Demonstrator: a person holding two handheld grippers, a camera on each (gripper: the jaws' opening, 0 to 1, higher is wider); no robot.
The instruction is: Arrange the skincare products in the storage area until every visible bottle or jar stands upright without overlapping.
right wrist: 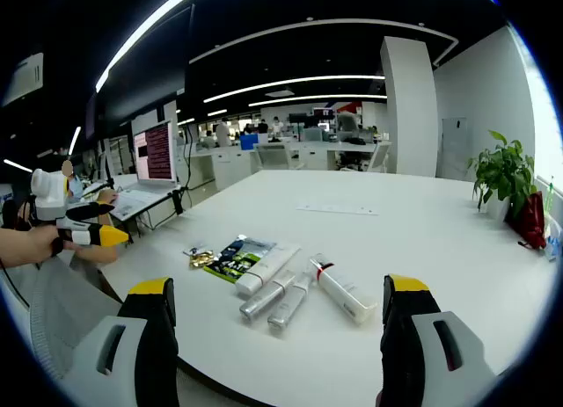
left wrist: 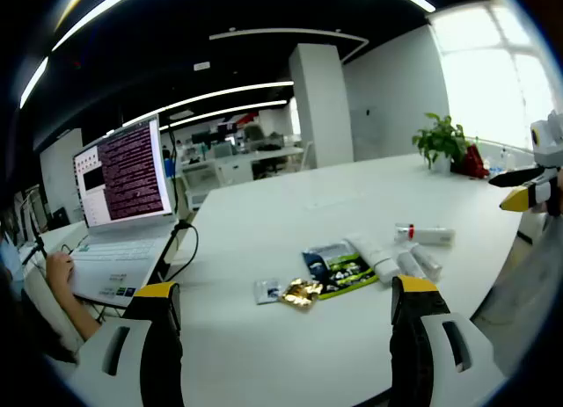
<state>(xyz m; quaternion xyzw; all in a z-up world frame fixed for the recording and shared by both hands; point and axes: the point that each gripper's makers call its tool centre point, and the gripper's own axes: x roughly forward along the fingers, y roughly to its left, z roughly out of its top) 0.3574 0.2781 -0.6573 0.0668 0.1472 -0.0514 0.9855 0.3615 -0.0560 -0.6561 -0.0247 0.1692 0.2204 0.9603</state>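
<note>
Yellow-tipped jaws of the left gripper (left wrist: 286,306) rise at the bottom of the left gripper view, spread wide with nothing between them; the right gripper (right wrist: 274,301) in its own view is likewise released and empty. Both hang over the near edge of the white table (right wrist: 413,222), well short of the products.

At about twelve o'clock from the right gripper lie four tubes, all on their sides: a fat white tube (right wrist: 266,268) resting partly on a dark sachet (right wrist: 230,257), two slim silvery tubes (right wrist: 264,297) (right wrist: 290,303) side by side, and a white tube with a red band (right wrist: 341,288) at about one o'clock. Small foil packets (right wrist: 199,257) sit at eleven o'clock. In the left gripper view the same cluster lies between twelve and one o'clock.

A laptop (left wrist: 123,205) stands at ten o'clock in the left gripper view, with a potted plant (left wrist: 442,141) far off at two o'clock.

By my judgement the task is barely begun: no tube stands upright, one overlaps the sachet, and all four remain to be lifted and stood apart.
</note>
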